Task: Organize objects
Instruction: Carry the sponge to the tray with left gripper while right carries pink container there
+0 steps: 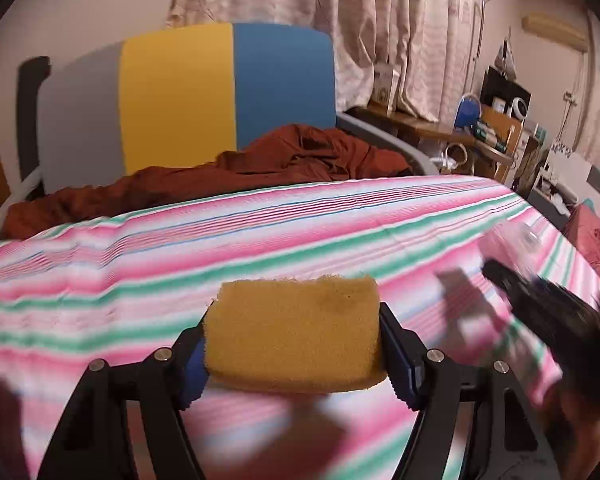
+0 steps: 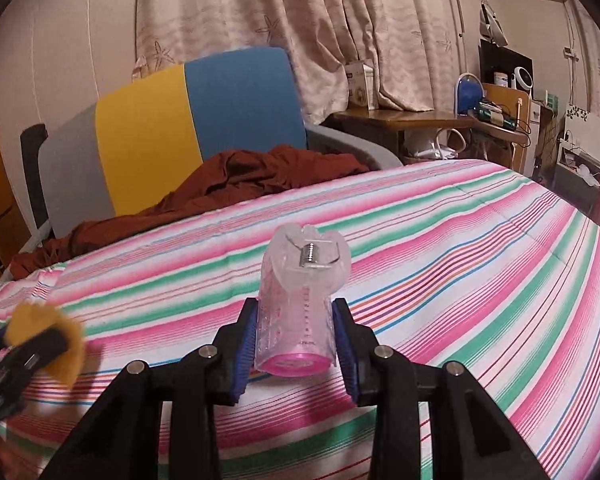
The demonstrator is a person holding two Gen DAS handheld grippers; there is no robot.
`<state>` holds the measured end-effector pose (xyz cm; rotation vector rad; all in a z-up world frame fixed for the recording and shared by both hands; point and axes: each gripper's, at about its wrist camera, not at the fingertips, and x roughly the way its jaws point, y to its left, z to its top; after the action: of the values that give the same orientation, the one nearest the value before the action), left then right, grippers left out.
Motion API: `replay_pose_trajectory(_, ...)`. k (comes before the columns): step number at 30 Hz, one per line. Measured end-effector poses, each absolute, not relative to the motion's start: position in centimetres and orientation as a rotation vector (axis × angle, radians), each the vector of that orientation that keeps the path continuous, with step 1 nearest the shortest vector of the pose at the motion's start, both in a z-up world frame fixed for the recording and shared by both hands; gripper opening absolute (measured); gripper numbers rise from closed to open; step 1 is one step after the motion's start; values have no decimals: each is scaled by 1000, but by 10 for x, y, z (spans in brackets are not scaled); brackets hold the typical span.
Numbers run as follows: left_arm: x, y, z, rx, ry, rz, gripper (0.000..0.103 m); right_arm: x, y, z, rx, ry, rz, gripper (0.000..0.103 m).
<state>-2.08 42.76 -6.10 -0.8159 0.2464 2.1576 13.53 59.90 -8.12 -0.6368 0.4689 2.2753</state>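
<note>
Left wrist: left hand-held gripper [image 1: 294, 344] squeezes soft, light yellow-orange foam sponge [image 1: 294, 330] at its sides. Right wrist: right hand-held gripper [image 2: 294, 344] clamps stiff, slippery clear-pink plastic clip [image 2: 298, 312] by its body, over striped bed [image 2: 460, 260].

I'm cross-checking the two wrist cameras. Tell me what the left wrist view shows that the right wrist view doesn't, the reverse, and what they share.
Only the left view: the sponge seen close, filling the left gripper with its jaws shut on it; the right gripper is a dark blur there.

Only the right view: the clear pink clip sharply, with its metal spring, clamped in the right gripper.

Both: the striped blanket, the rust cloth, the yellow and blue chair back, curtains and the cluttered desk.
</note>
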Motion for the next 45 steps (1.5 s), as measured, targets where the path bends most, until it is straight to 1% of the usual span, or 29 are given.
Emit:
replay_pose_trajectory(3, -7, 390, -56, -851, 178, 2159, 73, 141, 600, -76, -600, 497, 2293, 36)
replay_pose_trajectory(6, 6, 354, -52, -864, 119, 2164, 73, 142, 603, -74, -633, 525, 2287, 36)
replay_pose_trajectory(11, 22, 302, -44, -867, 77, 2170, 73, 152, 591, -61, -641, 520, 2307, 36)
replay_pose_trajectory(20, 9, 211, -11, -858, -83, 2267, 75, 155, 529, -21, -608, 592, 2461, 36)
replay_pose_trajectory(26, -14, 158, -9, -881, -66, 2384, 75, 140, 464, -4, -635, 607, 2630, 36)
replay_pose_trajectory(30, -29, 121, -16, -946, -96, 2439, 75, 136, 430, 7, -630, 642, 2720, 36)
replay_pose_trajectory(40, -30, 41, -37, -1059, -151, 2527, 76, 121, 345, 14, -717, 636, 2908, 36)
replay_pose_trajectory(45, -25, 25, -46, -1076, -103, 2566, 77, 109, 312, 14, -771, 626, 2974, 36)
